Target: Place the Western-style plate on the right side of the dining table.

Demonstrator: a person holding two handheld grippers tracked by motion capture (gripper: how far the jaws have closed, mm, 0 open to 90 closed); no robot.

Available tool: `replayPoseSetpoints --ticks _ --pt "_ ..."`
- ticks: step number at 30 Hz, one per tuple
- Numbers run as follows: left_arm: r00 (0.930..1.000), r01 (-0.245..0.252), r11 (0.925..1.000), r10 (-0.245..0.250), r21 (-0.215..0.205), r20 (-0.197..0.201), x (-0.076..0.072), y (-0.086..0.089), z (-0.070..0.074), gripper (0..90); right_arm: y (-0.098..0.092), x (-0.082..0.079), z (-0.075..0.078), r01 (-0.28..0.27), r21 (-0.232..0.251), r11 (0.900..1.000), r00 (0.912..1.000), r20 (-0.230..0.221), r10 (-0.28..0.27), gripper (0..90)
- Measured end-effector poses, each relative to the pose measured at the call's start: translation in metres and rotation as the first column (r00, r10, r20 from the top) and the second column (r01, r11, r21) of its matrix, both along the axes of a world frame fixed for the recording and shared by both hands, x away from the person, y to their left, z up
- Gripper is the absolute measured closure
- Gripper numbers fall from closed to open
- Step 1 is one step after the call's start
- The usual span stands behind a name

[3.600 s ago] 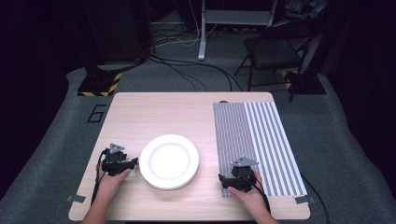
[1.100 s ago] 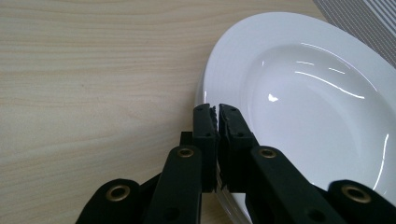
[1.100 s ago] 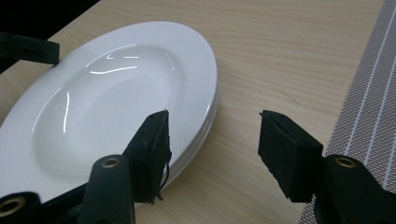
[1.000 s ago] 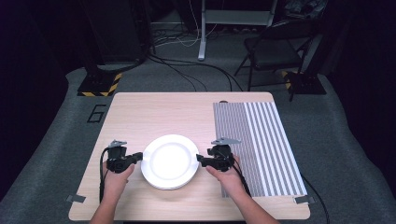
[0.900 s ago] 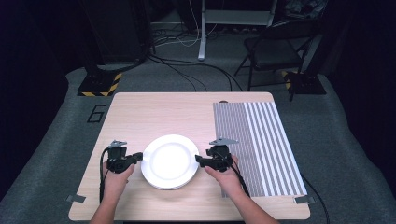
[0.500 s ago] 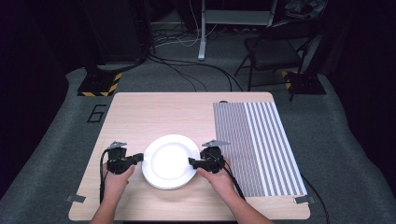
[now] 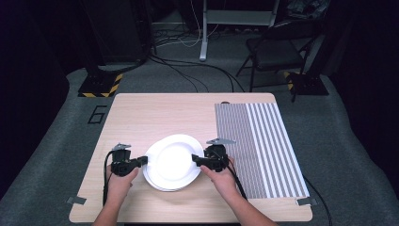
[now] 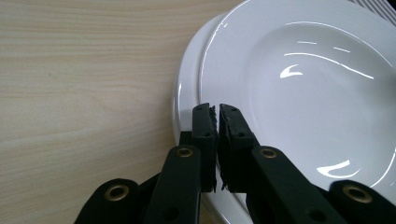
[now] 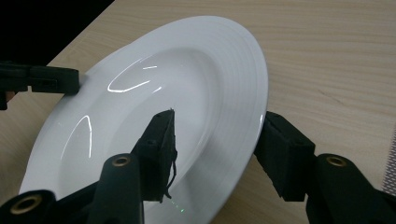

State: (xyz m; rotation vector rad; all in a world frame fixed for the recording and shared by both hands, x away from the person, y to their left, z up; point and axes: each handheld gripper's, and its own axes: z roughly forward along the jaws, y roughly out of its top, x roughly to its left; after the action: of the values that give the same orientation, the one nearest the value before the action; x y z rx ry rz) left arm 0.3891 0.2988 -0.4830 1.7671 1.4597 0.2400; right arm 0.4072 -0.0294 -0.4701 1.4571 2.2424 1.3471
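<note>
The right gripper (image 9: 212, 144) has come from the striped mat (image 7: 268, 146) to the top plate (image 7: 171, 160); its jaws, just closing, straddle the rim at 3 o'clock without pressing yet. The left gripper (image 8: 217, 112) stays pinched shut on the rim at 9 o'clock. The 2 plates sit at the table (image 7: 141, 113) front. A two-handed lift seems next.
</note>
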Motion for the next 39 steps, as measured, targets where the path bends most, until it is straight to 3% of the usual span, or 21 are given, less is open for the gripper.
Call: replayPoseSetpoints --ticks 9,16,29,32,39 --pt "0.9996 0.025 0.9996 -0.026 -0.007 -0.015 0.001 -0.010 -0.003 86.5 -0.010 0.003 0.011 0.004 0.013 1.000 0.9999 0.010 -0.004 50.6" --pt "0.9987 0.047 0.9987 -0.048 -0.021 -0.020 0.002 -0.015 -0.007 86.4 -0.015 0.007 0.017 0.007 -0.008 1.000 0.9995 0.030 -0.007 53.9" --pt "0.9992 0.037 0.9990 -0.037 -0.026 -0.017 0.001 -0.016 -0.007 85.8 -0.018 0.005 0.015 -0.026 -0.028 0.999 0.9993 -0.027 0.025 60.3" --pt "0.9991 0.036 0.9988 -0.037 -0.034 -0.021 0.002 -0.016 -0.008 85.7 -0.020 0.006 0.016 -0.021 -0.029 0.999 0.9997 -0.011 0.021 65.9" --pt "0.9980 0.055 0.9974 -0.056 -0.046 -0.030 0.003 -0.020 -0.011 82.1 -0.024 0.008 0.020 -0.035 -0.024 0.999 0.9994 0.002 0.035 67.8"
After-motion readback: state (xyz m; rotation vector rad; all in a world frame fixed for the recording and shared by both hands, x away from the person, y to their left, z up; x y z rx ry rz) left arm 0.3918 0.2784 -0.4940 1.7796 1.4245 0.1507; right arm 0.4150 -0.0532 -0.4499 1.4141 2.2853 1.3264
